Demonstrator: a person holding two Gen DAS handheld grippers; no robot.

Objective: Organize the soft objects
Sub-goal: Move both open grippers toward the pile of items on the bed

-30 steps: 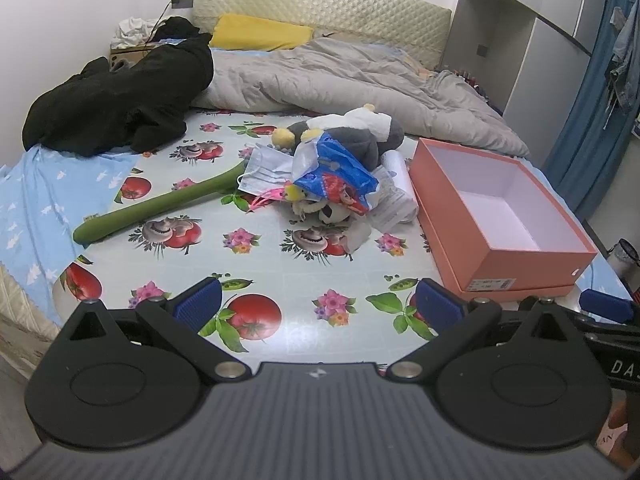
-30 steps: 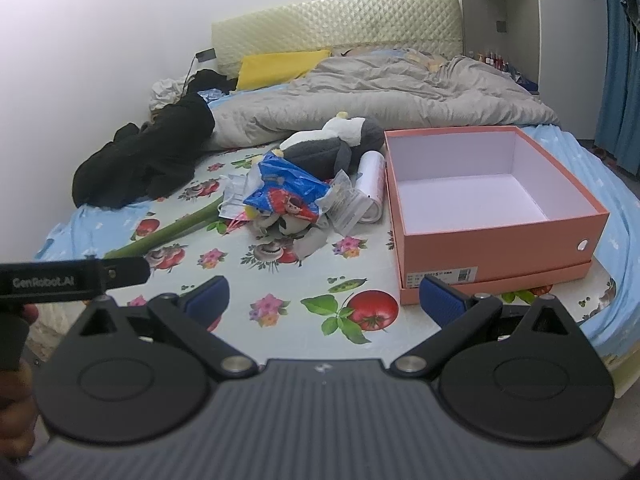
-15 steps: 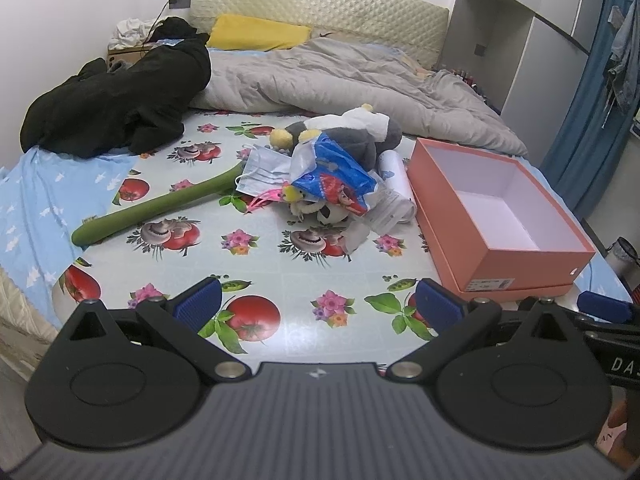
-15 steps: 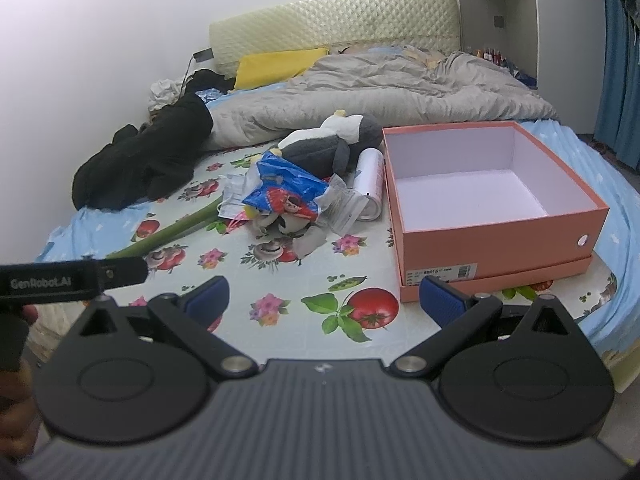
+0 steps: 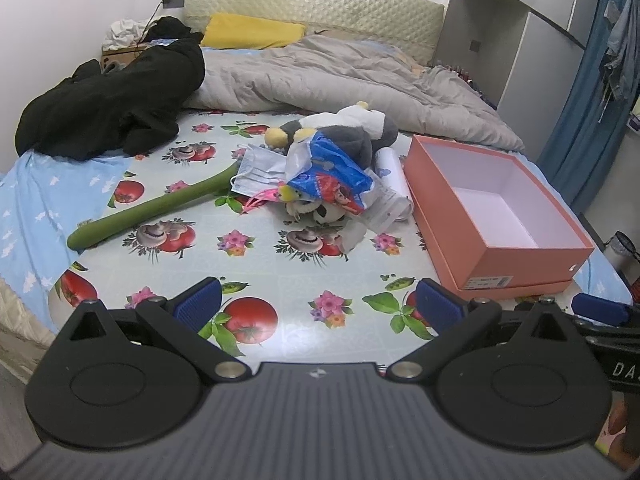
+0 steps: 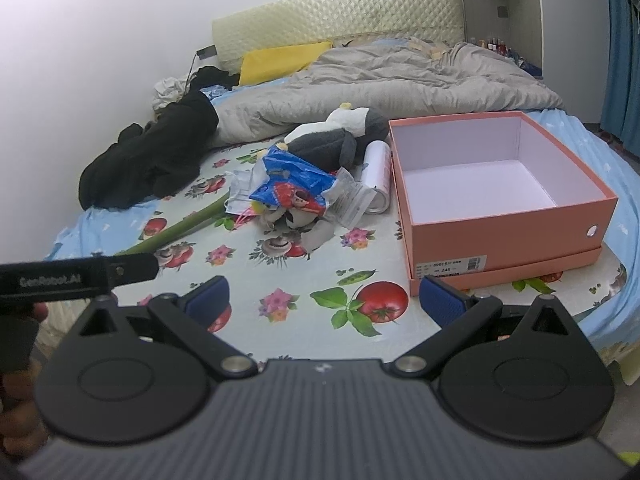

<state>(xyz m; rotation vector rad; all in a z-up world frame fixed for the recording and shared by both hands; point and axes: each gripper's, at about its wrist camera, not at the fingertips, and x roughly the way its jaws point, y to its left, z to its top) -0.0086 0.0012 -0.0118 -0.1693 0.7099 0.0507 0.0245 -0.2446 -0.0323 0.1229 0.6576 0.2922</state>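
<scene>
- The left gripper [image 5: 318, 306] hovers over the near edge of the fruit-and-flower printed cloth [image 5: 256, 240], jaws spread wide and holding nothing; the right gripper [image 6: 326, 298] does likewise, also wide apart and bare.
- The soft things sit in a heap mid-cloth: a grey-and-white plush penguin [image 5: 352, 132] at the far side, a blue-and-red plastic bag [image 5: 330, 176] draped over smaller toys, and face masks [image 5: 256, 168] on the left.
- A long green plush stem [image 5: 148, 212] runs from the heap towards the near left.
- A white roll [image 6: 378, 176] lies between the heap and the open salmon shoebox [image 6: 508, 236], touching the box wall or nearly so (hard to tell).
- Bare cloth lies between the grippers and the heap.
- A black garment [image 5: 108, 108] and grey duvet [image 5: 340, 80] lie far behind.
- Seen from the right wrist, the left gripper's body reads "GenRobot.AI"; the box label shows "245".
</scene>
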